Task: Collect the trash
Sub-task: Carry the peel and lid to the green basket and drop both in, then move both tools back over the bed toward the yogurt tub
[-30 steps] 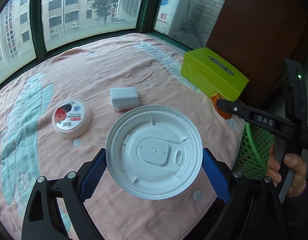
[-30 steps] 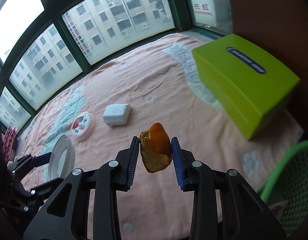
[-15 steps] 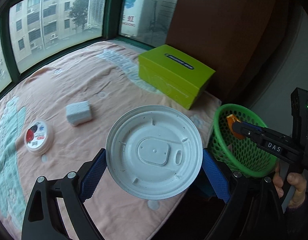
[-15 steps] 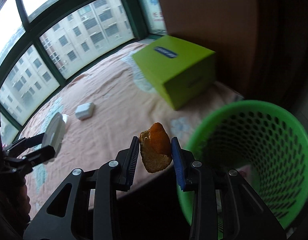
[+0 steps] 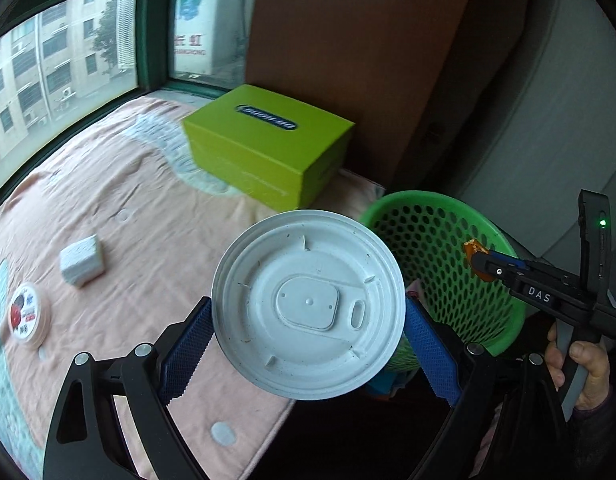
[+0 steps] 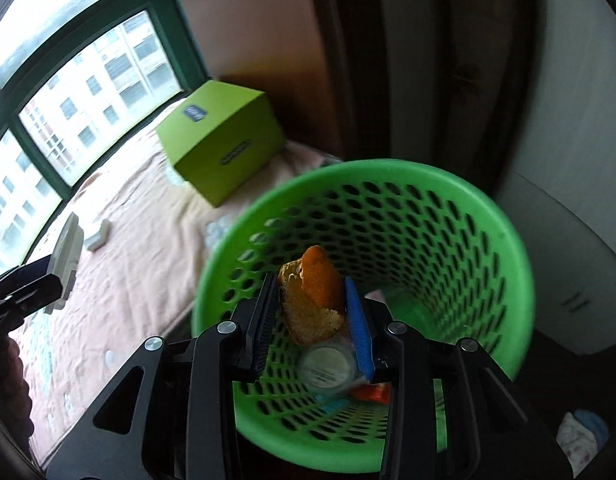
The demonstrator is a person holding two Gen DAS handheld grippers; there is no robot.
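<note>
We see a peach blanket [image 5: 140, 208] with pale green patterns covering a bed beside large green-framed windows [image 5: 152, 36]. A lime-green box [image 5: 264, 144] sits at the bed's far corner, against a brown panel [image 5: 347, 48]. Apartment buildings show outside.

Home bedroom: blanket-covered bed [image 5: 128, 208] beside bay window [image 5: 68, 64].

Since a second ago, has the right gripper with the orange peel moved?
Yes. The right gripper carried the orange peel away from the green box and now holds it over the green basket.
</note>
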